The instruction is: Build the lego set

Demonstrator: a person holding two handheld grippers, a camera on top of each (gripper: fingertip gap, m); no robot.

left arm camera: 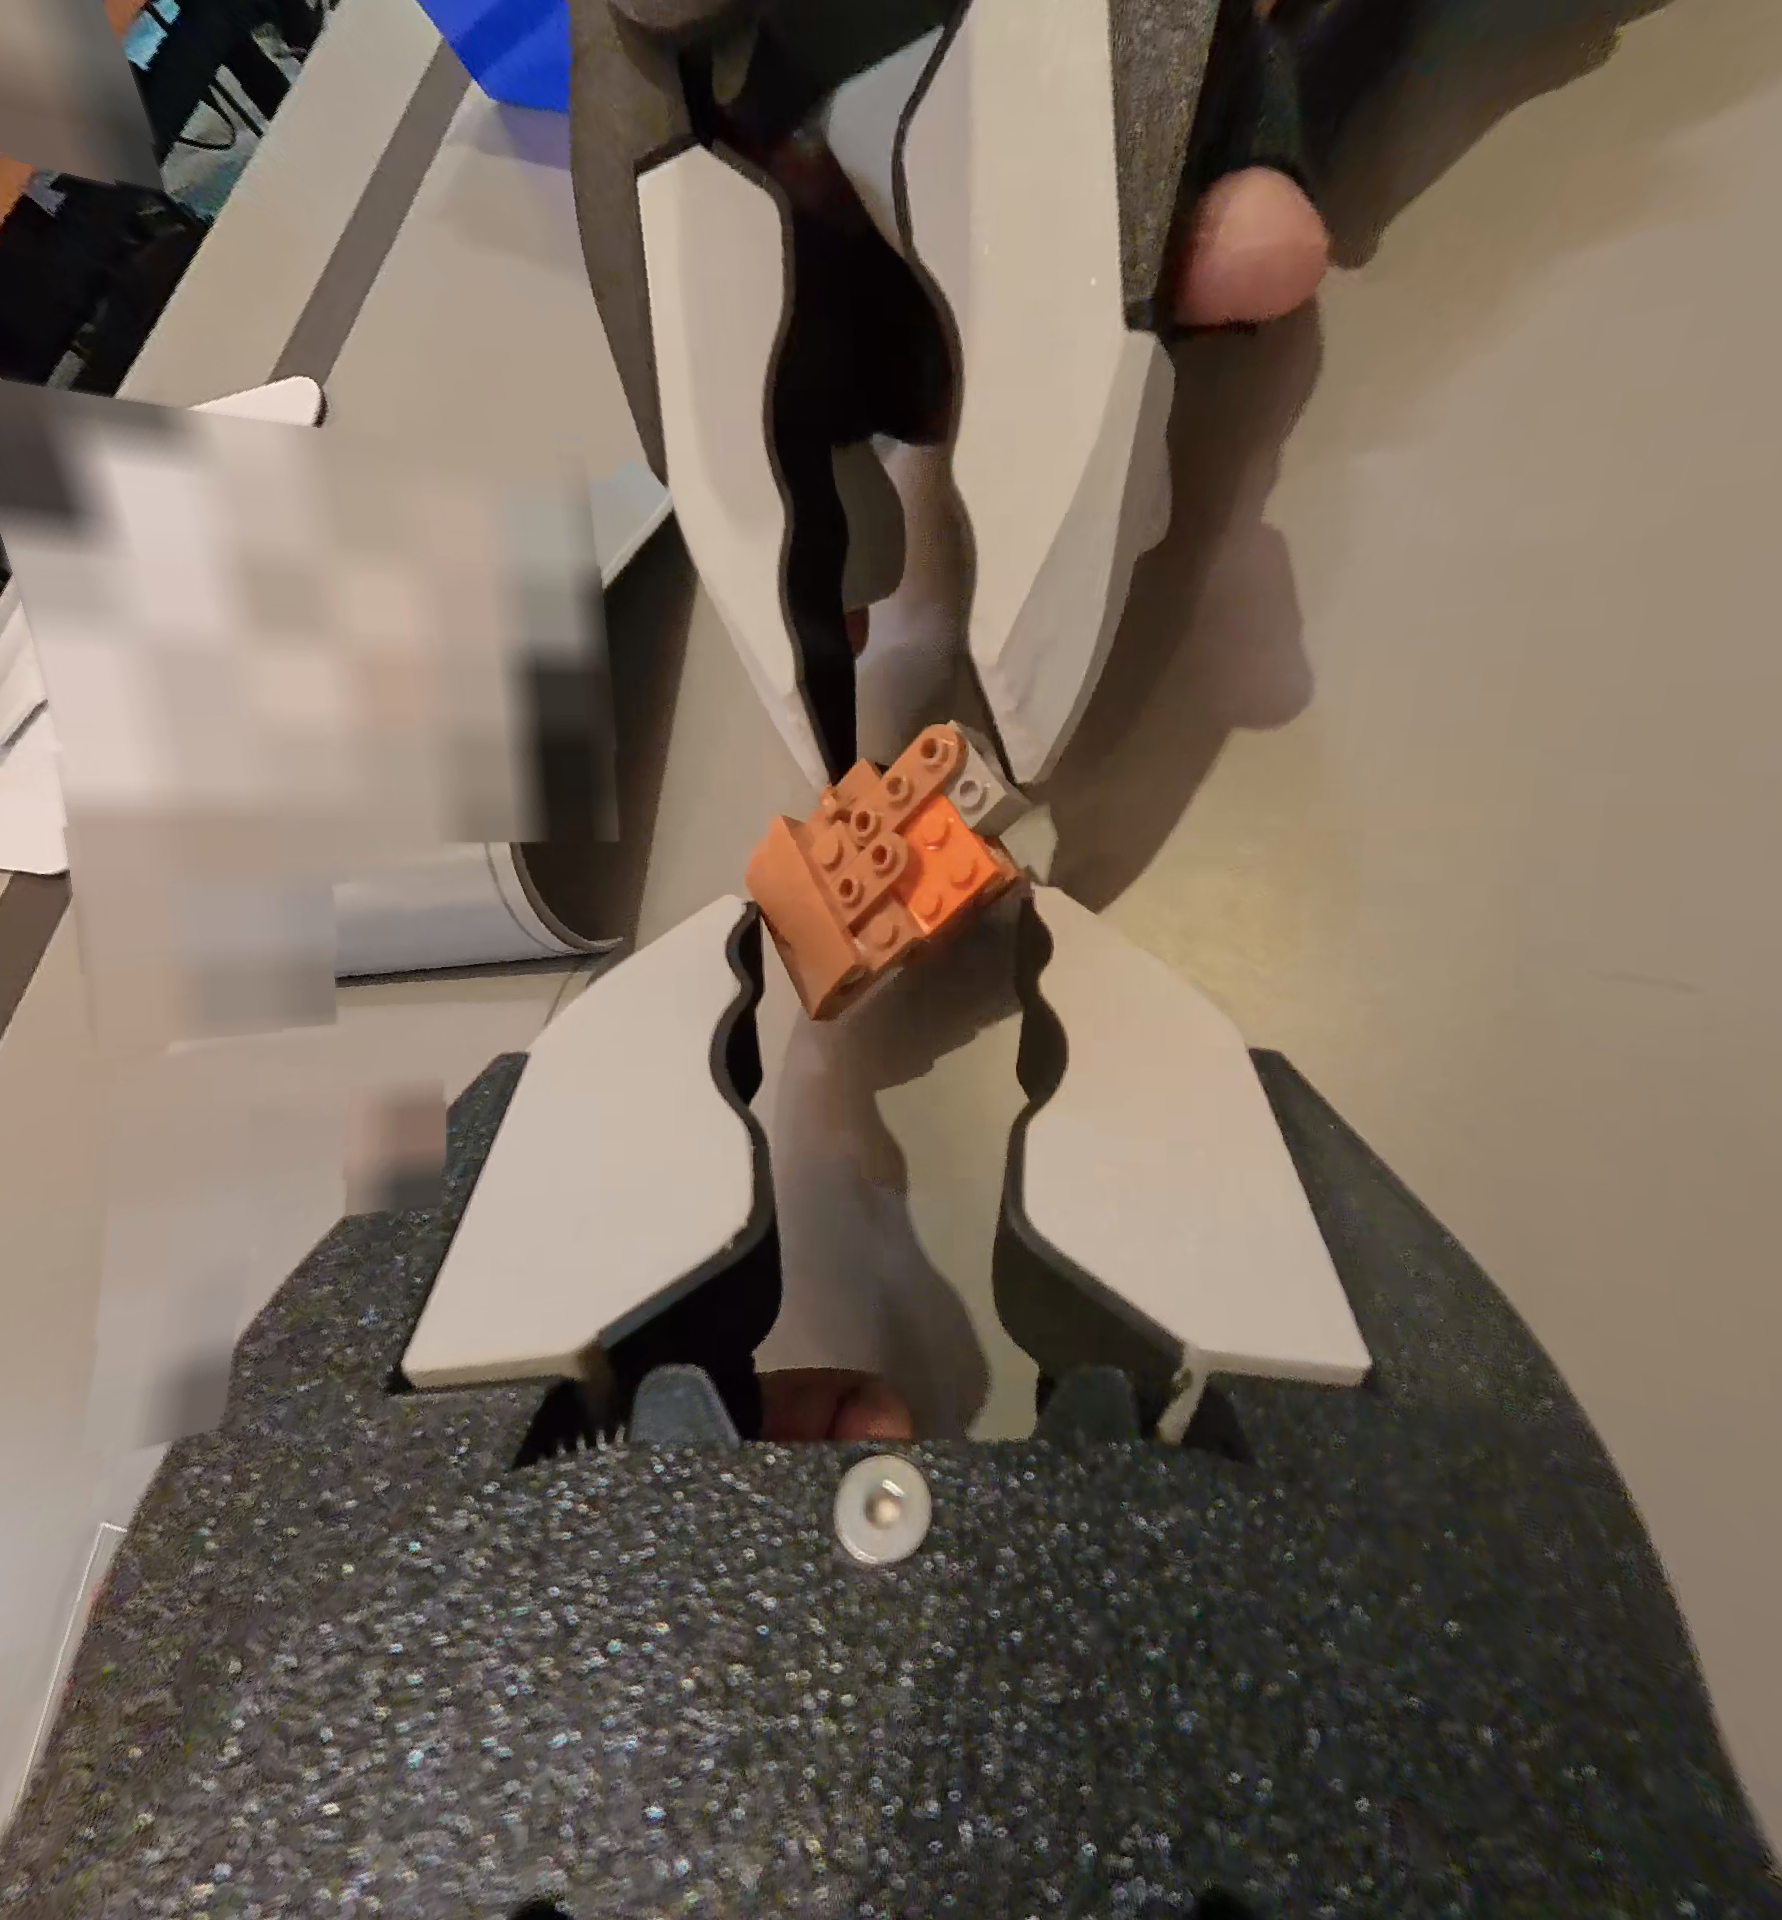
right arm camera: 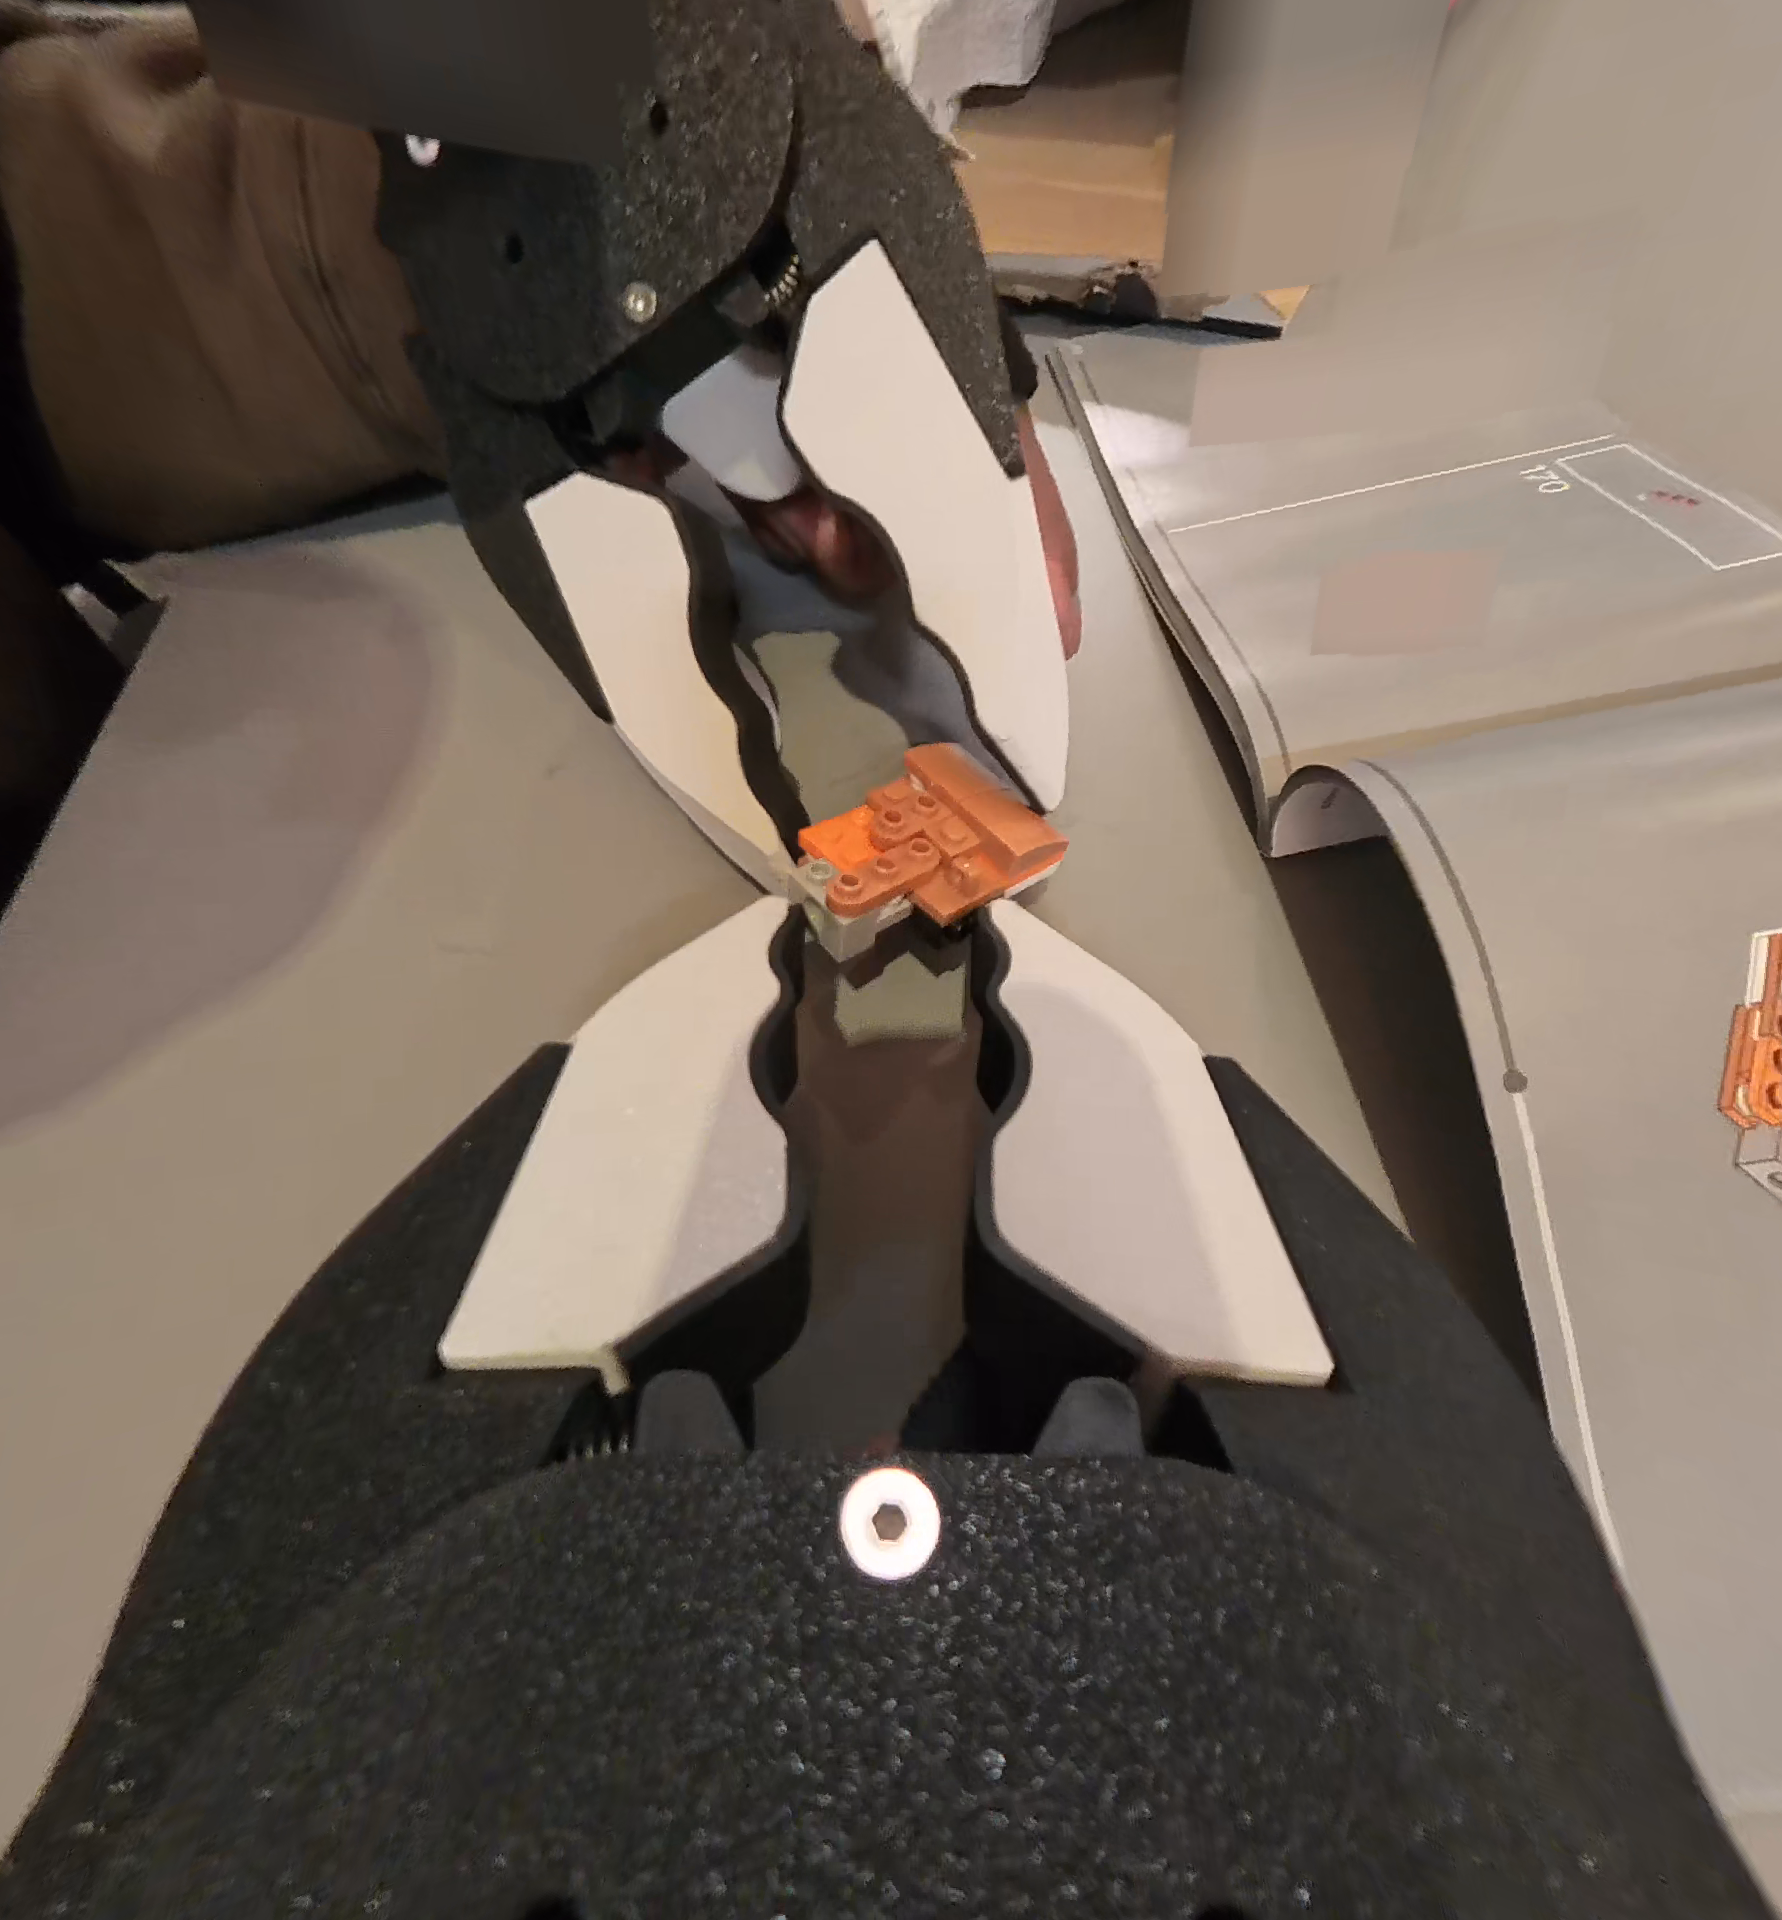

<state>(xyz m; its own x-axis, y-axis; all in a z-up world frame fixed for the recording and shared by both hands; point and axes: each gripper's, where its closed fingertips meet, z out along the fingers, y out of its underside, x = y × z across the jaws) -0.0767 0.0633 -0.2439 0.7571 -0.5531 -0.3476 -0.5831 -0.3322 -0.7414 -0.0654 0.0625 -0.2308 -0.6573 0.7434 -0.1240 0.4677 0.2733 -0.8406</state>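
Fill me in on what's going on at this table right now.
A person is building a lego set with a handheld gripper in each hand. The two grippers meet tip to tip over the grey table, both on one small orange and grey lego assembly. The left gripper has its jaws around the orange end; the right gripper pinches the grey end. The assembly is held in the air, not resting on the table. An open instruction booklet lies beside them.

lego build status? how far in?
Done: a small orange and brown assembly of several joined plates plus a grey piece. In hand: left gripper and right gripper both meet it, held above the table. Left: unclear; open instruction booklet suggests more steps.
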